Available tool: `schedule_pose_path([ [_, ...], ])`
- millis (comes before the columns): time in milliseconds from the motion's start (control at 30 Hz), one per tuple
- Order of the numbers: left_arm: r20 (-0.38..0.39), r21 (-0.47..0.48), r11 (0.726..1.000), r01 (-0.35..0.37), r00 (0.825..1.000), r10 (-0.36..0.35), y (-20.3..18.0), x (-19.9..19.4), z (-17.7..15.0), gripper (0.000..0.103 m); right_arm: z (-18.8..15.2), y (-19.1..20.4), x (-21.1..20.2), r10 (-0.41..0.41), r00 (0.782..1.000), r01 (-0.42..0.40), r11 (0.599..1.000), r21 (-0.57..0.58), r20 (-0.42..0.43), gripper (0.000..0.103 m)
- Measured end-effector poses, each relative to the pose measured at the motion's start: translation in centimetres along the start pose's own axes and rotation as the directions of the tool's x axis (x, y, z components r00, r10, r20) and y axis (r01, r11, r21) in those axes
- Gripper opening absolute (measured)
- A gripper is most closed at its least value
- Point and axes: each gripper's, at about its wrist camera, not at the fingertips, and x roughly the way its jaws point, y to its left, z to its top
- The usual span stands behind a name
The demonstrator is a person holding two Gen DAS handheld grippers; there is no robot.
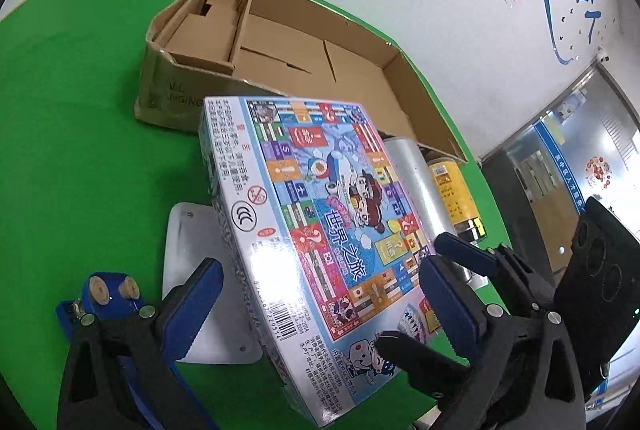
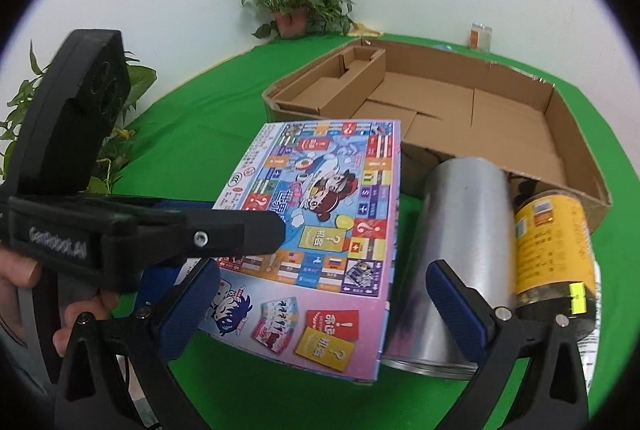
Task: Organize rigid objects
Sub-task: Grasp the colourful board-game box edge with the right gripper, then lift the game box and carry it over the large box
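Left wrist view: the board game box [image 1: 316, 230] sits tilted on the green bench [image 1: 80, 149], its printed face up, one end resting on a white plate-like slab [image 1: 188, 230]. My left claw [image 1: 320, 306] stands wide open with the box between its blue pads [image 1: 452, 306]; the pads appear clear of the box sides, so I hold nothing. My right claw [image 1: 440, 294] enters this view from the right, its fingers lying over the near corner of the box.

Right wrist view: the same box [image 2: 320, 230] lies just left of centre. My right claw [image 2: 324, 306] is also spread wide, its left pad [image 2: 188, 306] beside the near end of the box and its right pad in front of a silver cylinder [image 2: 460, 230]; it grips nothing. The silver cylinder lies on its side just beside the box, and a yellow-labelled jar [image 2: 556, 242] lies against the cylinder's far side. My left claw [image 2: 240, 230], held in a hand [image 2: 24, 270], crosses the left of this view above the box.

Behind these items an open cardboard tray [image 2: 568, 109] stands on the bench, with a smaller cardboard insert [image 2: 352, 73] in its left end. A potted plant [image 2: 296, 5] and a small glass jar [image 2: 480, 35] stand at the far edge by the white wall.
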Motion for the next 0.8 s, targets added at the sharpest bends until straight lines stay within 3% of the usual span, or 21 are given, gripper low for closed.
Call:
schedule_pose_path([
  [33,-0.009,-0.002,1.000,0.004,1.000,-0.004,0.0,0.1,0.0,0.091,0.0,0.1,0.5,0.010,1.000,-0.010,1.000,0.007,-0.018,0.102],
  [233,-0.027,-0.006,0.999,-0.036,0.999,0.036,0.7,0.5,-0.4,0.087,-0.8,1.8,1.3,0.045,0.997,-0.045,0.999,-0.004,-0.066,0.103],
  [367,-0.013,-0.024,0.999,-0.026,1.000,0.026,1.1,-0.2,-0.3,0.078,-1.1,2.1,0.9,0.068,0.994,-0.067,0.998,0.022,-0.079,0.103],
  [567,-0.012,-0.018,1.000,-0.018,1.000,0.018,0.6,-1.2,-0.9,0.071,-0.7,1.8,1.8,0.016,0.995,-0.012,0.999,0.041,-0.101,0.103],
  [800,0.087,0.140,0.982,-0.123,0.990,0.111,-2.8,-2.6,-1.3,0.069,-1.3,2.9,2.3,-0.080,0.994,0.082,0.996,0.024,-0.076,0.103],
])
